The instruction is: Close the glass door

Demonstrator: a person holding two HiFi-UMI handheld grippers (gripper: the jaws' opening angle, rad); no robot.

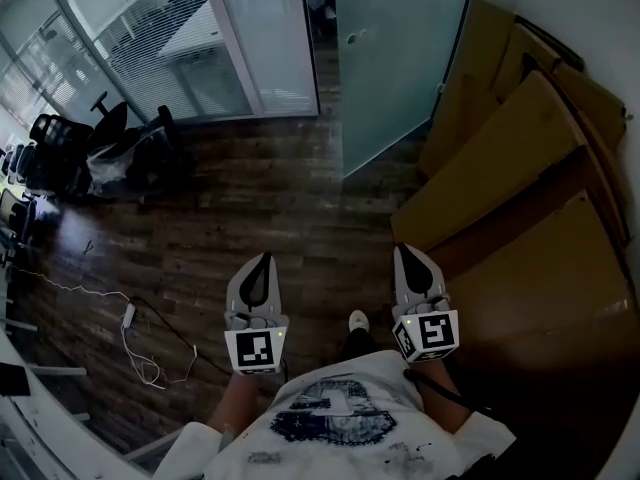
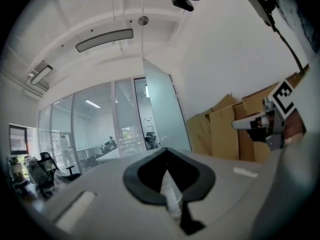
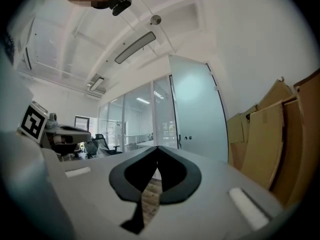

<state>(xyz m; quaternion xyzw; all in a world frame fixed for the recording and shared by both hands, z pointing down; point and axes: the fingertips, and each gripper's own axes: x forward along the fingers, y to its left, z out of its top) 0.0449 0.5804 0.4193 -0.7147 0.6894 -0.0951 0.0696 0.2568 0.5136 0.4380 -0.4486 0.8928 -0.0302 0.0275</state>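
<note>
The frosted glass door (image 1: 400,58) stands swung open ahead, its leaf angled towards the wall on the right. It also shows in the left gripper view, door (image 2: 162,114), and in the right gripper view, door (image 3: 197,114), where two small round fittings (image 3: 185,138) sit on its edge. My left gripper (image 1: 265,258) and right gripper (image 1: 405,250) are held side by side in front of the person's body, pointing level towards the door and well short of it. Both have their jaws shut with nothing between them: left gripper (image 2: 165,151), right gripper (image 3: 156,148).
Large cardboard sheets (image 1: 520,158) lean against the right wall beside the door. A glass partition wall (image 1: 170,38) runs left of the doorway. Black office chairs (image 1: 70,138) stand at the left. A white cable with an adapter (image 1: 130,318) lies on the dark wooden floor (image 1: 260,198).
</note>
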